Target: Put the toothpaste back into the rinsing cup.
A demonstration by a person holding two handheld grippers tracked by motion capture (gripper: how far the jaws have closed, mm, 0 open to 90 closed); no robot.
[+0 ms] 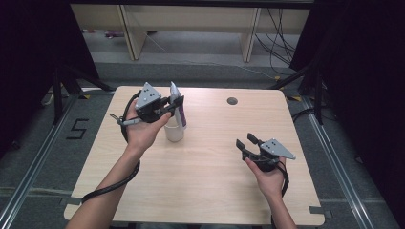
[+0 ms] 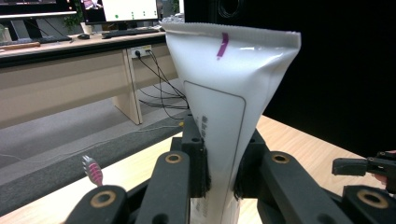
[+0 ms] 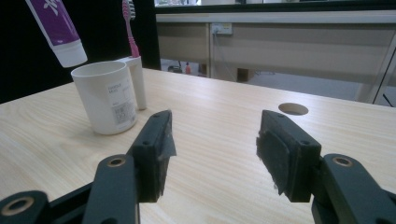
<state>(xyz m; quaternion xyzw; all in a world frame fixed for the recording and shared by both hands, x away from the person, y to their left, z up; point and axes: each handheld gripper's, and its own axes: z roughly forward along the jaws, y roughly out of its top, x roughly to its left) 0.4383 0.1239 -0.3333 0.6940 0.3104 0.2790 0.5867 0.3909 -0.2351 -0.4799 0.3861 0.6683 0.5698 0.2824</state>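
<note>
The toothpaste tube (image 2: 219,107) is clamped between the jaws of my left gripper (image 1: 165,109), cap end down and flat crimped end up, tilted a little. It hangs in the air just above the white cup (image 3: 105,95), its cap (image 3: 70,53) over the cup's rim but not touching it. The cup stands on the far left part of the wooden table (image 1: 210,171), and a pink toothbrush (image 3: 129,28) stands upright in the narrow holder joined to the cup's far side. My right gripper (image 1: 247,144) rests well apart from all this, low over the near right part of the table, its jaws spread wide with nothing between them and pointed toward the cup. A round cable hole (image 1: 232,101) sits in the tabletop near the far edge
</note>
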